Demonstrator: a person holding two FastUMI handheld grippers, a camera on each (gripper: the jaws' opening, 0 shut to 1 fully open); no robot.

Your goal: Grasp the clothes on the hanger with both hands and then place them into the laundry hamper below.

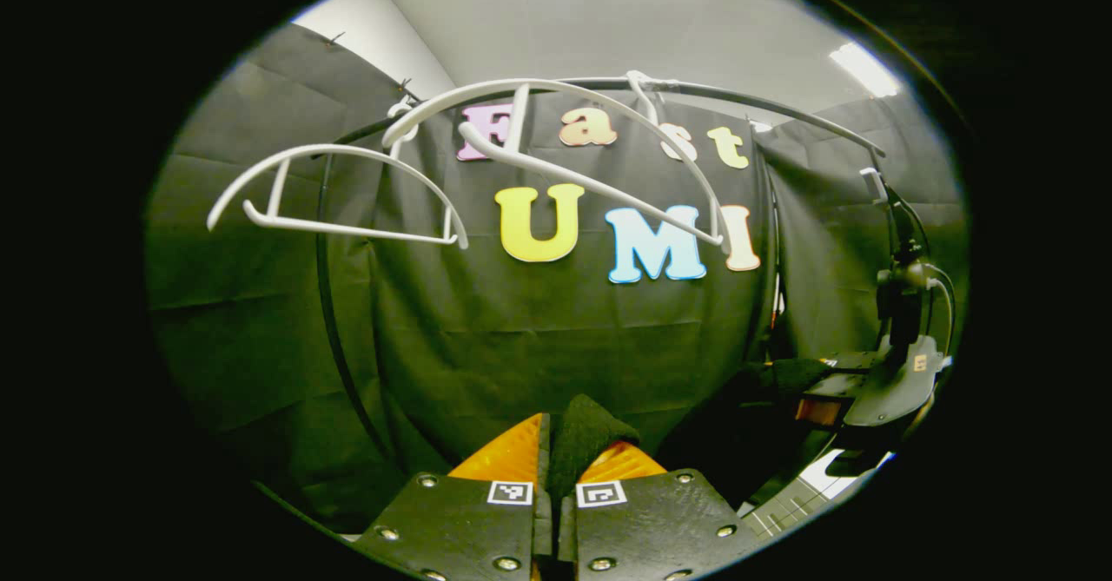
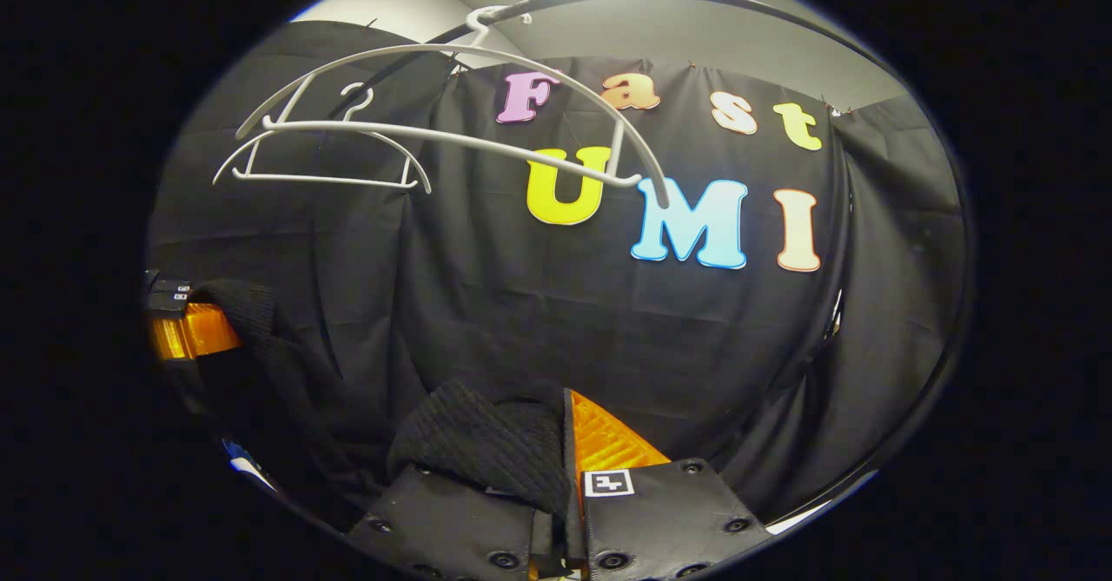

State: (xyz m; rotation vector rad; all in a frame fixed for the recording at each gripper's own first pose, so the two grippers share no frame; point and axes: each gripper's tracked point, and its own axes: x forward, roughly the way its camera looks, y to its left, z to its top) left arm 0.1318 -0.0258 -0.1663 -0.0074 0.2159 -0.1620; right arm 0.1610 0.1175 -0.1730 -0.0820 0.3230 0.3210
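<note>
A curved rail (image 1: 738,99) is seen overhead, with two bare white hangers (image 1: 556,151) hung from it. A black knitted garment (image 2: 486,442) is held off the hangers, below the rail, stretched between both grippers. The right gripper (image 2: 560,468) is clamped on one fold; the left gripper (image 1: 556,468) is pinched on another.

likely lab booth: black cloth wall (image 1: 556,338), hanger rail (image 1: 764,108)

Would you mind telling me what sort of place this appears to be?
Probably a recording booth set up as a laundry corner: black cloth walls, a curved rail carrying bare white hangers, and ceiling strip lights.
</note>
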